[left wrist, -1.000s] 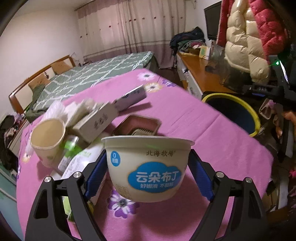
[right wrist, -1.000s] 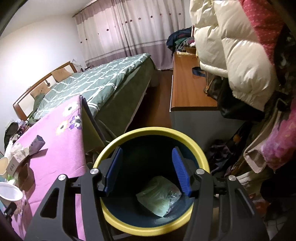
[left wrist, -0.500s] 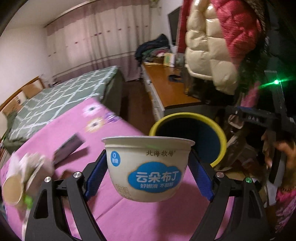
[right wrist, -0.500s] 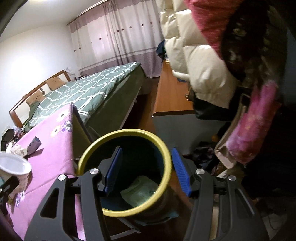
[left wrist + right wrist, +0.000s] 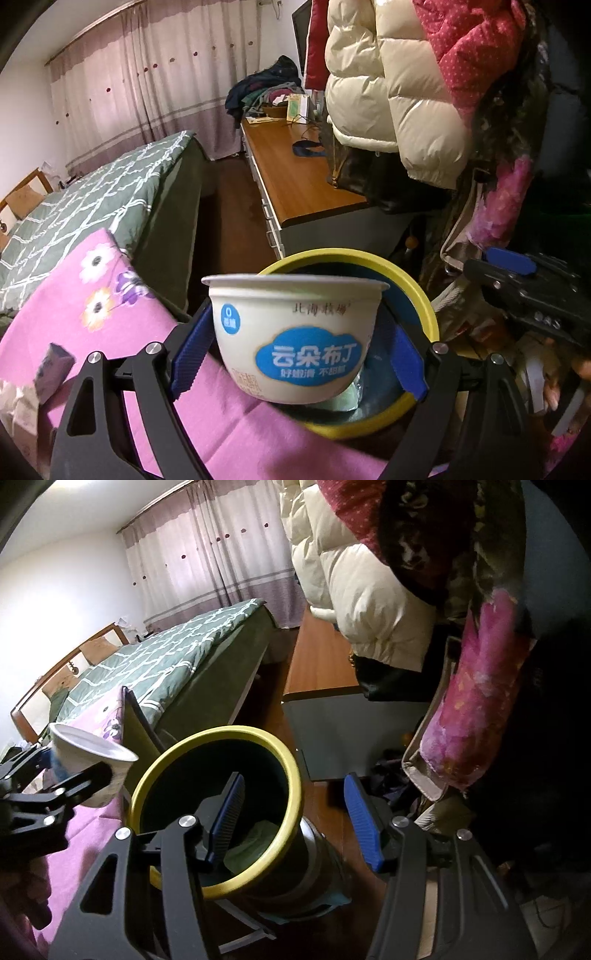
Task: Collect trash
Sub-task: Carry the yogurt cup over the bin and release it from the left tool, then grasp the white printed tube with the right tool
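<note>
A white pudding cup [image 5: 295,332] with a blue label sits upright between the blue pads of my left gripper [image 5: 299,354], which is shut on it. The cup hangs at the near rim of a yellow-rimmed blue bin [image 5: 424,302], over the table's edge. A green bag [image 5: 343,400] lies inside the bin. In the right wrist view the cup [image 5: 92,764] is left of the bin [image 5: 221,734]. My right gripper [image 5: 291,816] hovers above the bin's right rim. Its jaws are opening and grip nothing.
A pink flowered tablecloth [image 5: 110,332] covers the table left of the bin, with a small box [image 5: 51,365] on it. A green bed [image 5: 110,192] lies behind. A wooden desk [image 5: 295,184] and hanging jackets [image 5: 388,92] crowd the bin's right side.
My left gripper carried the cup rightward, away from the table's clutter to the bin's rim. My right gripper slid right, off the bin's middle, and its jaws widened slightly.
</note>
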